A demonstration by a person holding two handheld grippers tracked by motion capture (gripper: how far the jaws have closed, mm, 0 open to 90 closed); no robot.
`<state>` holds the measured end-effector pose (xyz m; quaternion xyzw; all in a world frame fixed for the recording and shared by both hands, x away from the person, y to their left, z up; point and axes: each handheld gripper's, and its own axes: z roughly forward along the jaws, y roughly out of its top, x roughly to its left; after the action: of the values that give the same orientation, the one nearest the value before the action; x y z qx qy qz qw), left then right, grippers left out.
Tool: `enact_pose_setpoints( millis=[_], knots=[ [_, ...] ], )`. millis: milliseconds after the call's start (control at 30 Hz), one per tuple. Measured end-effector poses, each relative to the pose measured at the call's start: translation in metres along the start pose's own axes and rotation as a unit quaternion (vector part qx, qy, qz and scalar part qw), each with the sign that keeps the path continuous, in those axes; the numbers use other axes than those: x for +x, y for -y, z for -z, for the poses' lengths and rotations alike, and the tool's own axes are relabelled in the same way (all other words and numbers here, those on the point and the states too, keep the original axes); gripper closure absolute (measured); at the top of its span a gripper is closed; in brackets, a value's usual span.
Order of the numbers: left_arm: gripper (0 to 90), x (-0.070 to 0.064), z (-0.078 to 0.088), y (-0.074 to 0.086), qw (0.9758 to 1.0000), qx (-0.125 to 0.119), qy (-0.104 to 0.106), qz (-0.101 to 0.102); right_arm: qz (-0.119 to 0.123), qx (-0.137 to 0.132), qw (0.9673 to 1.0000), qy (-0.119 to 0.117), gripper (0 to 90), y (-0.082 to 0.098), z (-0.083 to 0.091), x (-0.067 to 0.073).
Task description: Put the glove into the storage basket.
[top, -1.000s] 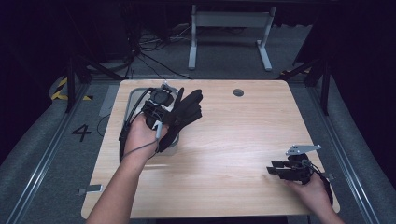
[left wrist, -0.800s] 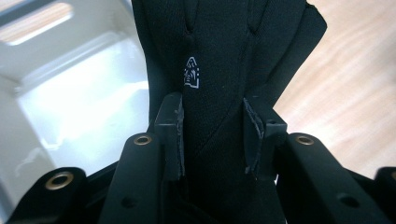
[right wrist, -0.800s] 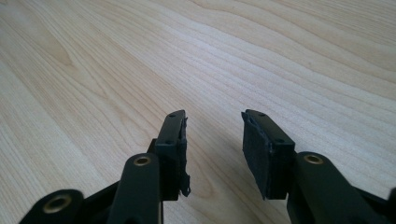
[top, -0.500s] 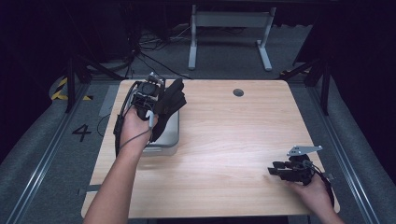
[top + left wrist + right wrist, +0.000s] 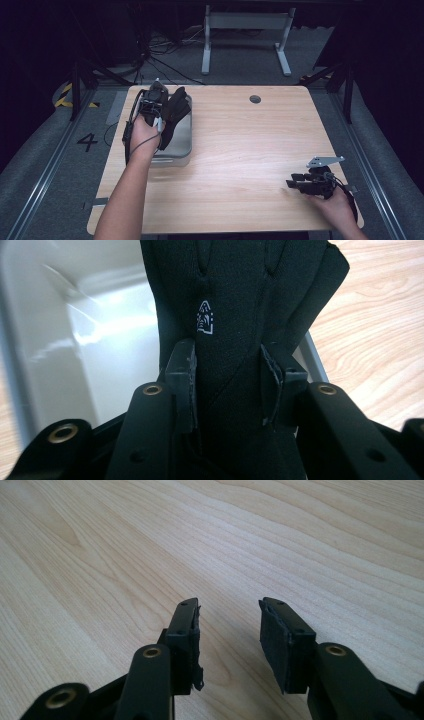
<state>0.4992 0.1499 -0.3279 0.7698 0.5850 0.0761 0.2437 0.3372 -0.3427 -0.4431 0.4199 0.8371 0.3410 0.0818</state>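
A black glove [image 5: 235,305] with a small white logo hangs between the jaws of my left gripper [image 5: 227,382], which is shut on its cuff end. In the high view the glove [image 5: 172,112] dangles over a grey tray [image 5: 182,145] at the table's left side, with the left gripper [image 5: 152,107] just above the tray's far end. The tray's pale inside [image 5: 80,340] lies right below the glove. My right gripper [image 5: 295,182] rests low at the table's near right, its jaws open with nothing between them [image 5: 227,630] over bare wood.
The wooden table [image 5: 250,150] has a round cable hole [image 5: 255,99] near its far edge. A black cable [image 5: 131,135] trails from the left gripper along the forearm. Beyond the table are a white stand's legs [image 5: 245,45] and floor cables.
My left hand has carried the glove leftward and down, from above the tray's right edge to over the tray. The right gripper has stayed put.
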Motion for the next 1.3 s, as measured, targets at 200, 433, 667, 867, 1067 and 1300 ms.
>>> enact_pose_setpoints(
  millis=[200, 433, 667, 867, 1067, 1300],
  knots=[
    [62.9, 0.006, -0.019, 0.000, 0.9995, 0.024, -0.009, 0.017, 0.005, -0.003, 1.0000, -0.004, 59.7, 0.000, 0.001, 0.003],
    [62.7, 0.011, -0.039, 0.000, 0.9986, 0.046, -0.014, 0.023, 0.005, -0.001, 1.0000, -0.004, 59.6, 0.001, 0.002, 0.004],
    [62.4, 0.016, -0.055, 0.000, 0.9969, 0.068, -0.018, 0.035, 0.001, -0.002, 1.0000, -0.004, 59.6, 0.003, 0.003, 0.002],
    [62.1, 0.018, -0.063, 0.000, 0.9954, 0.082, -0.030, 0.039, 0.002, -0.004, 1.0000, -0.005, 59.5, 0.004, 0.003, 0.002],
    [61.5, 0.021, -0.066, -0.001, 0.9944, 0.089, -0.033, 0.047, 0.000, -0.006, 1.0000, -0.003, 59.4, 0.005, 0.006, 0.001],
    [59.8, 0.022, -0.067, 0.000, 0.9953, 0.082, -0.015, 0.049, -0.001, -0.012, 0.9999, -0.003, 59.5, 0.004, 0.008, 0.001]
  ],
)
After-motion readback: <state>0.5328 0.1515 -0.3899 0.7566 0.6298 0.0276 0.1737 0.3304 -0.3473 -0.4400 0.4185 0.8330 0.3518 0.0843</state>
